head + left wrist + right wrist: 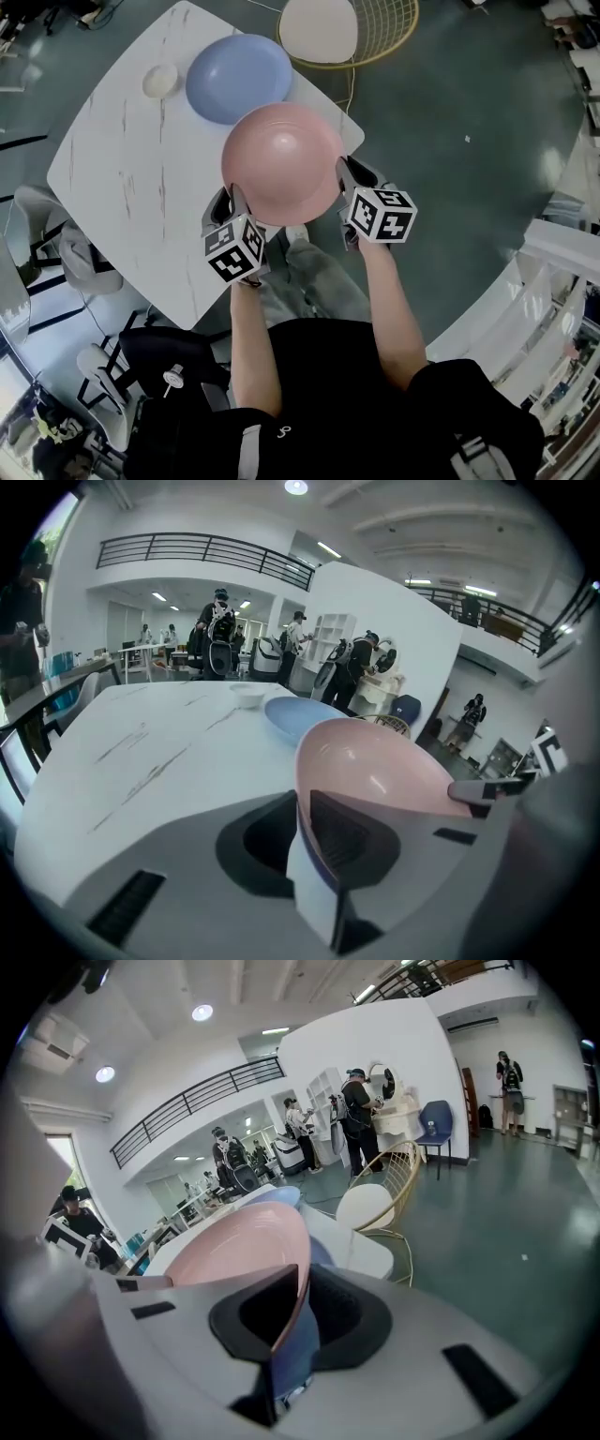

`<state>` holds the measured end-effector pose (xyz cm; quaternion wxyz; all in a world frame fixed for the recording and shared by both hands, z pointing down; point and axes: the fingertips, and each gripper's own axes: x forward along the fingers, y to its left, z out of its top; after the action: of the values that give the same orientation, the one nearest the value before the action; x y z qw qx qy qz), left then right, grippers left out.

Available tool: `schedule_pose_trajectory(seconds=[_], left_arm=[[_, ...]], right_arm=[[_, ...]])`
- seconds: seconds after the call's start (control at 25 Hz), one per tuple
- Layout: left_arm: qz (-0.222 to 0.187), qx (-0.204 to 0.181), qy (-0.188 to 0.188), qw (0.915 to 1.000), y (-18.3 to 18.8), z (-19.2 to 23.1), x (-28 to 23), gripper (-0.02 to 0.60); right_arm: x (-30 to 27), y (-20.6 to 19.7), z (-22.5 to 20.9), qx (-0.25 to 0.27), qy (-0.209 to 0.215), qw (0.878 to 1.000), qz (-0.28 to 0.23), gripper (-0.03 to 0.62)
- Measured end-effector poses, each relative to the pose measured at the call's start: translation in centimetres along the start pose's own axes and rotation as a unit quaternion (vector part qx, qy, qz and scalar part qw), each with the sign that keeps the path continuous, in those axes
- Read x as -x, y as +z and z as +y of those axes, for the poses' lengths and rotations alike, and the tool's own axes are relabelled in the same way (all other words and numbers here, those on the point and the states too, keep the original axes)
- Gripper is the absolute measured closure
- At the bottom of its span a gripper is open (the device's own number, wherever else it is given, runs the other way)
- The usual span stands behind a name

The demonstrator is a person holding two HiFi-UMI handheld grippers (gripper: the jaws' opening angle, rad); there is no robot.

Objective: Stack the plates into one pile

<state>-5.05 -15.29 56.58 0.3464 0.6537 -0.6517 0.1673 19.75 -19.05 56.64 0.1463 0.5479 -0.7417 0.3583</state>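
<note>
Head view: left claw (pixel 235 199) and right claw (pixel 345 176), barely parted, clamp the pink plate (pixel 281 159).

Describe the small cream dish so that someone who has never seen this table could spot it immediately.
Find the white marble-patterned table. Toward its far side lies a wide blue plate, and just to that plate's left sits the small cream dish. It is far smaller than the blue plate or the pink plate nearer the person, and the only pale one.
</note>
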Motion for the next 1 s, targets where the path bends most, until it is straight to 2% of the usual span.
schedule_pose_trajectory(seconds=[0.32,0.52,0.68,1.0], left_arm=[[0.033,-0.039,0.005,0.9987,-2.3,-0.8,-1.2,0.511],[0.044,-0.063,0.026,0.9967,-3.4,-0.3,-1.9,0.505],[0.03,-0.057,0.022,0.9977,-3.1,-0.3,-1.6,0.499],[-0.002,-0.061,0.029,0.9977,-0.5,0.8,-0.2,0.499]], right_arm=[[-0.1,-1.5,-1.9,-0.01,-0.017,1.0,0.006,0.55],[-0.5,-2.5,-2.0,-0.008,-0.029,0.999,0.015,0.543],[-0.3,-2.0,-2.2,0.0,-0.047,0.999,0.002,0.511],[0.0,0.7,-1.3,-0.004,-0.031,0.999,-0.03,0.507]])
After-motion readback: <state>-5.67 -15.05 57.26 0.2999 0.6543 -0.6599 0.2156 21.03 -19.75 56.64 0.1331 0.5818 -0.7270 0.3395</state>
